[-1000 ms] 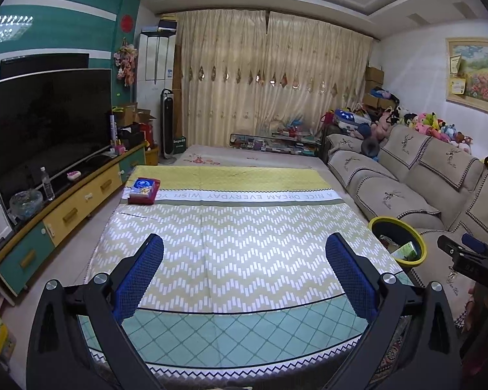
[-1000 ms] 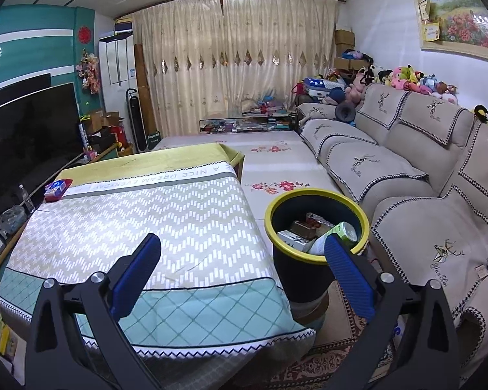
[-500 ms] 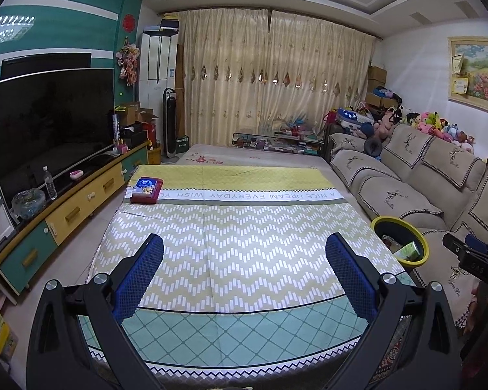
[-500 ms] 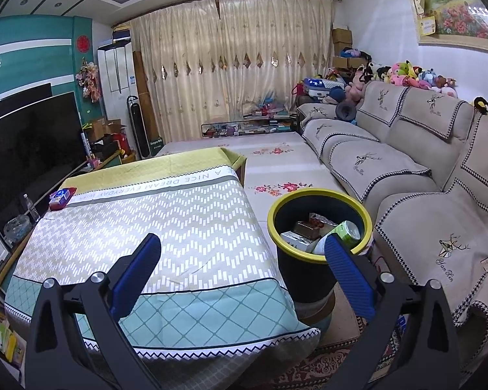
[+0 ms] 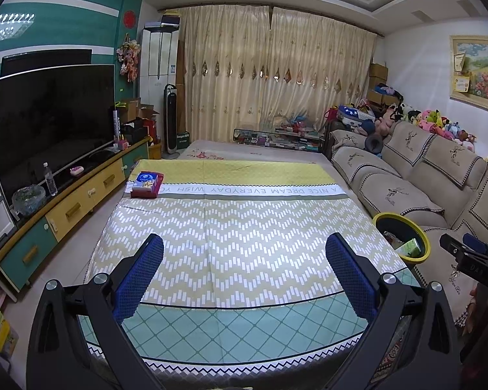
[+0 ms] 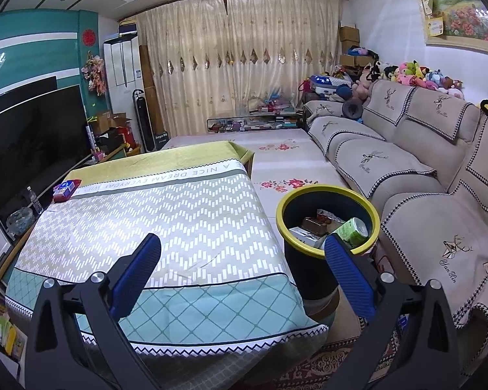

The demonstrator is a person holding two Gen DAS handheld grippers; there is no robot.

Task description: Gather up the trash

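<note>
A black trash bin with a yellow rim (image 6: 328,195) stands on the floor between the table and the sofa, holding a green can (image 6: 353,232) and several wrappers and boxes. It also shows in the left wrist view (image 5: 401,219). My right gripper (image 6: 242,248) is open and empty, above the table's near right corner, beside the bin. My left gripper (image 5: 244,248) is open and empty above the table's near edge. The right gripper's body (image 5: 471,260) shows at the right edge of the left wrist view.
The table (image 5: 244,227) wears a chevron-patterned cloth. A red tray with a blue-and-white pack (image 5: 146,183) sits at its far left. A beige sofa (image 6: 423,178) runs along the right. A TV on a low cabinet (image 5: 48,120) lines the left wall.
Both grippers have drawn back and risen slightly, so the table and bin look a little farther off. Both stay open and empty.
</note>
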